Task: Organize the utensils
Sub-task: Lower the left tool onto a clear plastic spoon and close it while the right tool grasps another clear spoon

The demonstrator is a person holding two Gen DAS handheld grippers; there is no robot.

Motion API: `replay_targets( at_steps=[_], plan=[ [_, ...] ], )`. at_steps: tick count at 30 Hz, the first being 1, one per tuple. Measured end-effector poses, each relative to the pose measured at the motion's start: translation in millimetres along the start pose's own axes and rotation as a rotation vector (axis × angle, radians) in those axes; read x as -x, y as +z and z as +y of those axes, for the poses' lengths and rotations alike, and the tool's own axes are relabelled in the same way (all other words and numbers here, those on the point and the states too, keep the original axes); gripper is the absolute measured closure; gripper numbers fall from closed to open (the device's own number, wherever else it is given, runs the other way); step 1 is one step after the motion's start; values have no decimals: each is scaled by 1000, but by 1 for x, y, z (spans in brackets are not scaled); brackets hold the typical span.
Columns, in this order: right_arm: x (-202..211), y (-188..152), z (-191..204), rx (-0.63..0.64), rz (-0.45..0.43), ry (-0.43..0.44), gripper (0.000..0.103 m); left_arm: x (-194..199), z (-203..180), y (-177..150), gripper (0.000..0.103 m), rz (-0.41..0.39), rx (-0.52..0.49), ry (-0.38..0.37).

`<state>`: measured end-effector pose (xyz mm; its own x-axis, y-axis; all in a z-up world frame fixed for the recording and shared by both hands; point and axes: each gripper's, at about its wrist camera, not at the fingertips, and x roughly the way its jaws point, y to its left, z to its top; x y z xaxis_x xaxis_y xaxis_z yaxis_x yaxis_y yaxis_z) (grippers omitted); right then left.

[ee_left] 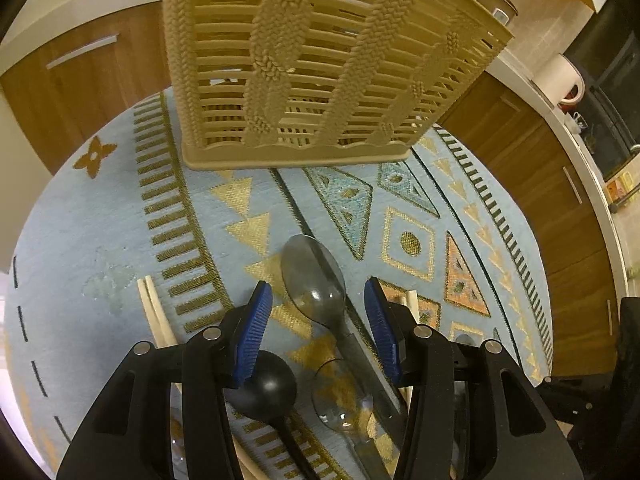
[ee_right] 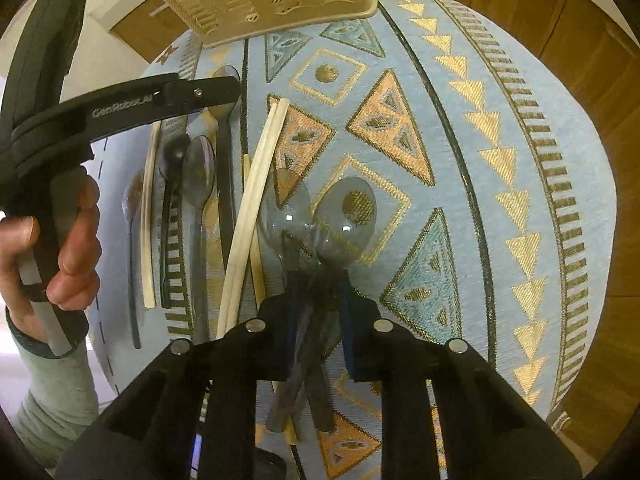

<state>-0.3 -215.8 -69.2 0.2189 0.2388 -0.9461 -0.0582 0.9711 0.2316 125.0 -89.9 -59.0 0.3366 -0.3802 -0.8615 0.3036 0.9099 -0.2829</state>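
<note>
A smoky grey plastic spoon (ee_left: 312,276) lies on the patterned blue tablecloth (ee_left: 100,240), between the blue pads of my left gripper (ee_left: 318,286). That gripper is open and its pads stand clear of the spoon. A black spoon (ee_left: 268,384) and a clear spoon (ee_left: 340,400) lie just under it. In the right wrist view my right gripper (ee_right: 320,284) is shut on the crossed handles of two translucent spoons (ee_right: 348,216), whose bowls fan out ahead of it. A beige slatted utensil basket (ee_left: 312,60) stands upright at the far side of the cloth.
Pale chopsticks (ee_right: 256,200) lie beside the held spoons, with more spoons and a chopstick (ee_right: 148,220) to their left. A person's hand (ee_right: 72,240) holds the left gripper there. Wooden cabinets (ee_left: 80,80) ring the round table; a white kettle (ee_left: 564,80) sits on the counter.
</note>
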Motion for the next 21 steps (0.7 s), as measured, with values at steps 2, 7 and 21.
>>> replay_targets(
  at_steps=[2,7,21],
  plan=[
    [1,1,2,18,1,-17,90,-2,-5,2,57,0,-6,10],
    [-5,11,9,52,-5,-85,93,-10,-24,2,57,-21,-72,101],
    [-6,19,-2,81,65,-74,93,-18,-55,3,63,-45,-186,256]
  ],
)
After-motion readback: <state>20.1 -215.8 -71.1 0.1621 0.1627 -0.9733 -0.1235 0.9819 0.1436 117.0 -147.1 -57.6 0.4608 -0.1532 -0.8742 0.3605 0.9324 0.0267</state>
